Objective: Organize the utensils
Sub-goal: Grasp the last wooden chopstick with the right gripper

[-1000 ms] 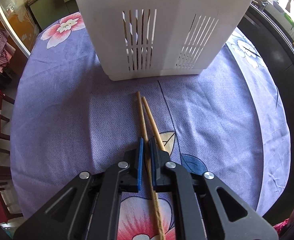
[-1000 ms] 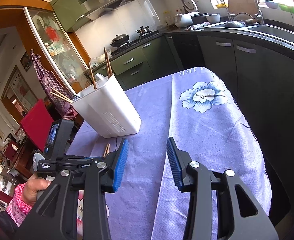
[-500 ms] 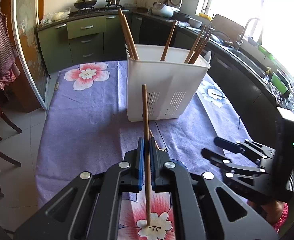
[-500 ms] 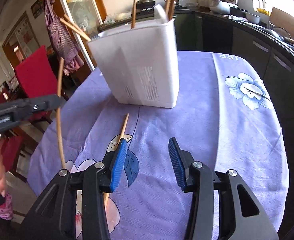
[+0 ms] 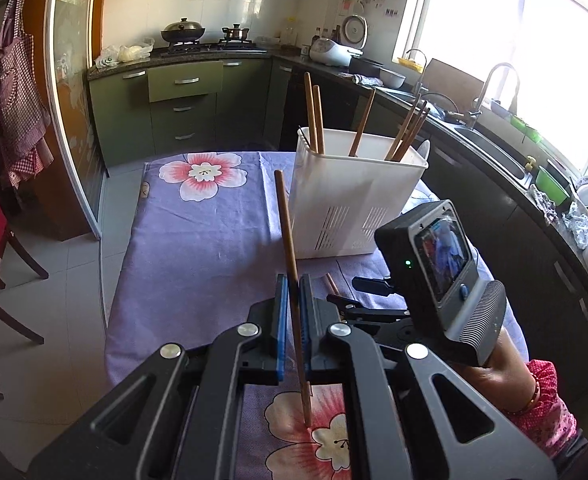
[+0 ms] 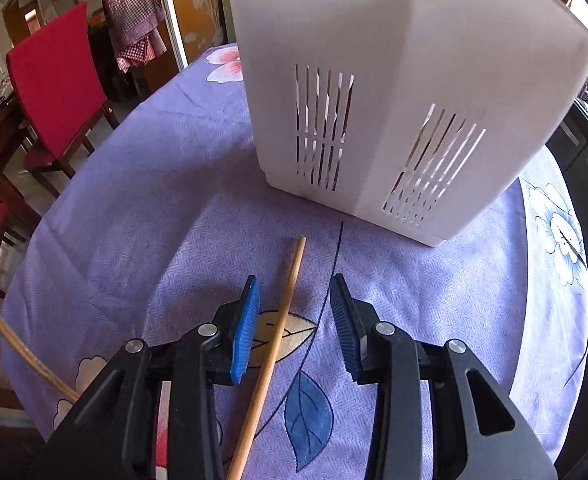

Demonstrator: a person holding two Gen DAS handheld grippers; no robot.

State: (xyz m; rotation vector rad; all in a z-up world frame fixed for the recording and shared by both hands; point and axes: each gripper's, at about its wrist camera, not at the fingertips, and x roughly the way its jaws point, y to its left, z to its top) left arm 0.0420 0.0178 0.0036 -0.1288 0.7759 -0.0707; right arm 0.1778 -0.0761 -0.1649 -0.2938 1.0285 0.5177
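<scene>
My left gripper (image 5: 292, 292) is shut on a wooden chopstick (image 5: 287, 232), held above the purple cloth, its top tilted toward the white slotted holder (image 5: 354, 208). Several chopsticks (image 5: 314, 114) stand in that holder. In the right wrist view a second chopstick (image 6: 279, 328) lies on the cloth between my right gripper's (image 6: 294, 300) blue pads; the jaws are closing and neither pad touches it. The holder (image 6: 394, 92) stands just beyond. The held chopstick (image 6: 9, 340) curves along the left edge of that view.
The table with the flowered purple cloth (image 5: 197, 240) ends at its left edge above a tiled floor. Red chairs (image 6: 57, 80) stand to the left. Kitchen counters and a sink (image 5: 490, 148) run along the right. A hand in a pink sleeve (image 5: 534, 396) holds the right gripper.
My left gripper lifted one chopstick off the cloth and tilted up. My right gripper swung down and in over the chopstick left on the table, close to the holder.
</scene>
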